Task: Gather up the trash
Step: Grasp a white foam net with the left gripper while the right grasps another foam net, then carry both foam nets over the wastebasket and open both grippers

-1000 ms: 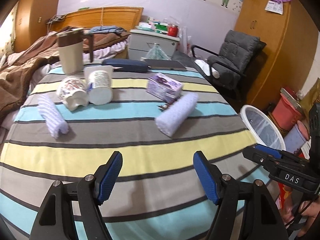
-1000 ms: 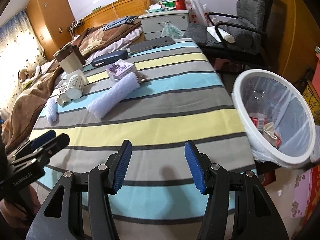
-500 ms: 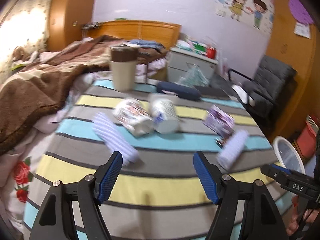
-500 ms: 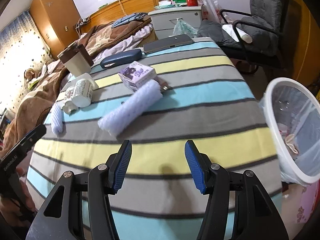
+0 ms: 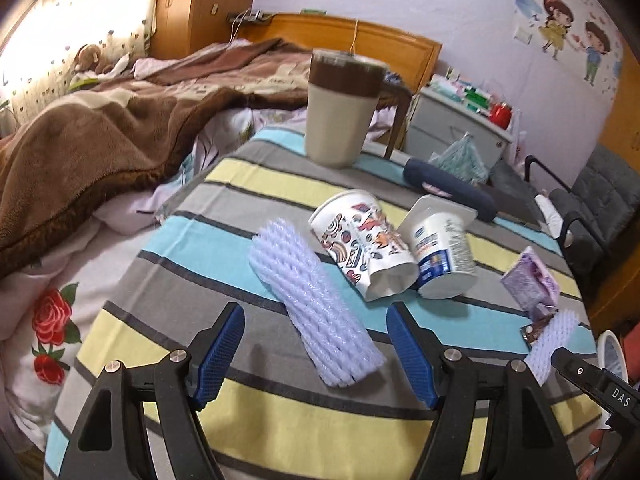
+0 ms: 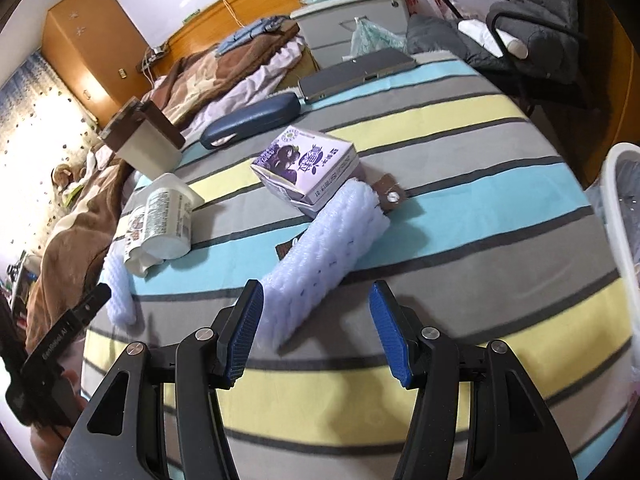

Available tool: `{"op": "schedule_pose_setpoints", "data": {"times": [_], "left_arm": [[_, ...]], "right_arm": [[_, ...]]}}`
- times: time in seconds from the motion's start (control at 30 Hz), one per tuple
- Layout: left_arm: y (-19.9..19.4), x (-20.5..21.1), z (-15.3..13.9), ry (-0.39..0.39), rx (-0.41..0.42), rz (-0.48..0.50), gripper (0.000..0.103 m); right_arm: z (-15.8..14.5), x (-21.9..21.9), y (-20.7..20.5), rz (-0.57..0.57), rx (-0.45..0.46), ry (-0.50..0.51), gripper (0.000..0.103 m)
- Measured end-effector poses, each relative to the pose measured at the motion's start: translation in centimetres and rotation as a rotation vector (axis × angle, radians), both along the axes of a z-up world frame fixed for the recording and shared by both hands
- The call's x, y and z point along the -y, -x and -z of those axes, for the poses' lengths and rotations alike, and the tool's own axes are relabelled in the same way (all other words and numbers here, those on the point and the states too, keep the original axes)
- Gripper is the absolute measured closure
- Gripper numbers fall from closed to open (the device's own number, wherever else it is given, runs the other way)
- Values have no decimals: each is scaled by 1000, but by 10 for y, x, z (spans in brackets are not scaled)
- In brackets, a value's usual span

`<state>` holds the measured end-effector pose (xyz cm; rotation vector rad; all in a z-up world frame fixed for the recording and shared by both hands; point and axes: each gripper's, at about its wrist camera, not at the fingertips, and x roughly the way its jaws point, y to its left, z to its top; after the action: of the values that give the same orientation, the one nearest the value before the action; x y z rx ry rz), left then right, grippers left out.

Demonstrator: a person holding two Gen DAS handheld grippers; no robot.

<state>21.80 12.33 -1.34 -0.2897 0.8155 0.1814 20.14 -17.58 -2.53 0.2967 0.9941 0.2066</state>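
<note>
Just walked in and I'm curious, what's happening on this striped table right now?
A person is clearing trash with two handheld grippers, both open and empty. The left gripper is lined up on one lavender foam sleeve; the right gripper faces another foam sleeve beside a purple carton. A tipped paper cup and yogurt tub wait. The white bin stands at the table's right.

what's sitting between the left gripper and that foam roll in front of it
Nothing visible. The left gripper is open, and the near end of the purple foam net roll lies between its fingers on the striped tablecloth. The paper cup lies beyond.
</note>
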Motion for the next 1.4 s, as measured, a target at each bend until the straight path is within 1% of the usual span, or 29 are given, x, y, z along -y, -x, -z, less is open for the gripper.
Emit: {"op": "schedule_pose_setpoints", "data": {"times": [0.07,0.1,0.13,0.17,0.2,0.3,0.37,0.43,0.47,0.5,0.53,0.57,0.6,0.63,0.67,0.77,0.87,1.07,1.2,1.4], "left_arm": [[-6,0,6,1,-27,-2,32],[-8,0,9,4,-41,-1,34],[-9,0,12,6,-49,1,40],[-10,0,16,6,-62,4,42],[-10,1,19,4,-69,8,43],[-7,4,20,-17,-58,17,49],[-5,5,19,-18,-56,22,58],[-4,7,19,-21,-54,31,63],[-3,8,19,-20,-52,36,69],[-1,9,18,-13,-49,42,72],[-1,9,18,-14,-47,42,74],[0,10,17,-14,-46,44,77],[2,10,17,-9,-44,48,77],[4,11,16,-6,-42,51,78],[7,12,16,-5,-39,52,79],[16,14,14,12,-32,60,79],[27,17,11,27,-18,74,80],[50,34,3,21,6,124,80],[63,53,-4,21,21,172,80],[72,87,-14,16,40,259,80]], "right_arm": [[1,-3,-3,0,-1,10,44],[1,-4,-4,1,-2,14,43],[1,-5,-6,1,-4,17,43],[1,-6,-6,-1,-8,22,43],[1,-7,-7,-2,-11,27,43],[0,-7,-10,-3,-24,25,43],[1,-7,-13,2,-39,6,43],[3,-9,-16,1,-55,-8,43],[4,-9,-17,2,-61,-8,45],[4,-10,-17,4,-58,3,48],[4,-10,-17,-2,-60,-2,58],[4,-9,-16,-15,-65,-31,68],[2,-9,-13,-17,-60,-24,69],[0,-10,-11,-22,-51,-17,73],[-1,-10,-9,-28,-47,-16,75],[-5,-8,-2,-37,-32,-22,77],[-10,-5,6,-41,-12,-12,78],[-15,6,26,-56,16,-15,78],[-15,18,37,-53,26,-15,78],[-22,35,52,-31,54,-14,78]]}}
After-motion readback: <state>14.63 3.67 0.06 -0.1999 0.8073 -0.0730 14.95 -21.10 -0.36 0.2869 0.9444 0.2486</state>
